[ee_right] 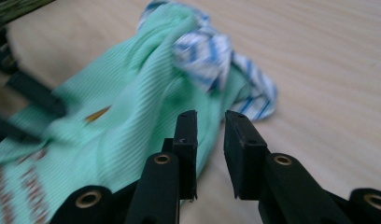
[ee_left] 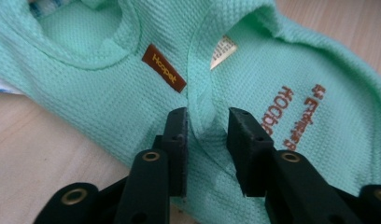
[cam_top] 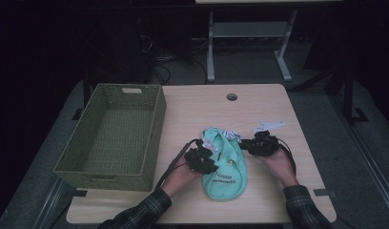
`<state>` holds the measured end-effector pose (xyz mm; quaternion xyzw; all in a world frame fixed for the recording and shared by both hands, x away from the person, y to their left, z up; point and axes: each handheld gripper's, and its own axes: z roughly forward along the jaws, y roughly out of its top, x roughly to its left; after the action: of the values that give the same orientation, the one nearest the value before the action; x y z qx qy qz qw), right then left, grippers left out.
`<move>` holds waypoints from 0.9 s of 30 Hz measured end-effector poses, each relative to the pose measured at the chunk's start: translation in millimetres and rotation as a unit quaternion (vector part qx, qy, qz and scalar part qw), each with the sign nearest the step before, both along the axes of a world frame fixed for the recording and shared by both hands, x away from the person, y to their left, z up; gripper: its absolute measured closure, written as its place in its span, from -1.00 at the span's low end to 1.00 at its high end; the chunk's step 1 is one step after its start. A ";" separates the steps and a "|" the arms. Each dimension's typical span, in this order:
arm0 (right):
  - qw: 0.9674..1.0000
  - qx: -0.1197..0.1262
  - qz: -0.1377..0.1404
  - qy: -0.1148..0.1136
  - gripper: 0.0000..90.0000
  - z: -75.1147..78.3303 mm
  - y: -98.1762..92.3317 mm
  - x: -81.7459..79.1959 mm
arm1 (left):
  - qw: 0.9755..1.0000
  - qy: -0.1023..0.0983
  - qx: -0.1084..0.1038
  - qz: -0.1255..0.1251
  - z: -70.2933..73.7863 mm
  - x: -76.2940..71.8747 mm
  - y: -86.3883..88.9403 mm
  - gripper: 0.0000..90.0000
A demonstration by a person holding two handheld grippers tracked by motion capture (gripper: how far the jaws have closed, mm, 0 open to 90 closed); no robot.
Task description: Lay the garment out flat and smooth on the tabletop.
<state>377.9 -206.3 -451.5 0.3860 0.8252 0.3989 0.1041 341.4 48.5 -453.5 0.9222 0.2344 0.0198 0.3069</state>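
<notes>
On the table: a small mint-green garment [cam_top: 224, 164] lies near my edge of the wooden table [cam_top: 273, 102], with a blue-and-white striped cloth [ee_right: 212, 58] bunched at its far end.
Long axis: the garment runs away from me, hem near, neck far.
Left gripper: my left gripper [ee_left: 205, 135] sits at the garment's left edge, jaws parted. A raised fold of green cloth stands between them; the pads do not look pressed on it, so I judge it let go.
Right gripper: my right gripper [ee_right: 210, 140] is at the garment's right edge, jaws parted with bare table between them. The green cloth lies just to the left of its jaws in the right gripper view.
Nearer hand: the left, already astride the fold; the right sits just off the edge.
Basket: a woven green basket [cam_top: 157, 121] stands empty to the left, just beside the left gripper.
Next move, as I judge it: pinching again and carrying the garment leftward.
</notes>
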 end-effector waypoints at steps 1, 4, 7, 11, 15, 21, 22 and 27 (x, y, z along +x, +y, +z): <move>1.000 0.003 -0.004 0.001 0.65 -0.4 1.0 3.7 | 1.000 0.000 0.000 0.000 -0.2 0.1 -0.1 0.64; 1.000 0.004 -0.010 0.003 0.65 -1.9 4.9 17.5 | 1.000 0.001 -0.001 -0.002 -1.0 0.2 -0.1 0.77; 1.000 0.007 -0.015 0.008 0.65 -4.1 7.7 26.7 | 1.000 0.004 -0.005 0.000 -1.6 0.9 0.4 0.82; 0.999 0.019 -0.020 0.022 0.65 -10.1 8.6 35.4 | 1.000 0.001 -0.005 0.002 -2.3 1.4 0.4 0.85; 0.999 0.024 -0.022 0.035 0.65 -15.9 12.6 40.6 | 1.000 0.001 -0.005 0.003 -2.4 1.3 0.3 0.85; 0.998 0.015 -0.020 0.049 0.94 -22.2 18.2 42.9 | 1.000 -0.004 -0.001 0.000 -1.8 0.0 -0.9 0.87; 0.999 0.016 -0.019 0.046 0.95 -22.5 17.8 43.1 | 1.000 -0.005 -0.005 0.005 -2.0 -1.0 -1.7 0.88; 0.999 0.007 -0.016 0.036 0.97 -17.5 17.9 42.3 | 1.000 -0.005 -0.002 0.003 2.1 -0.8 1.7 0.89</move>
<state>420.2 -188.4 -469.0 0.4145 0.8194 0.3883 0.0779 340.6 50.2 -451.4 0.9209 0.2354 0.0243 0.3097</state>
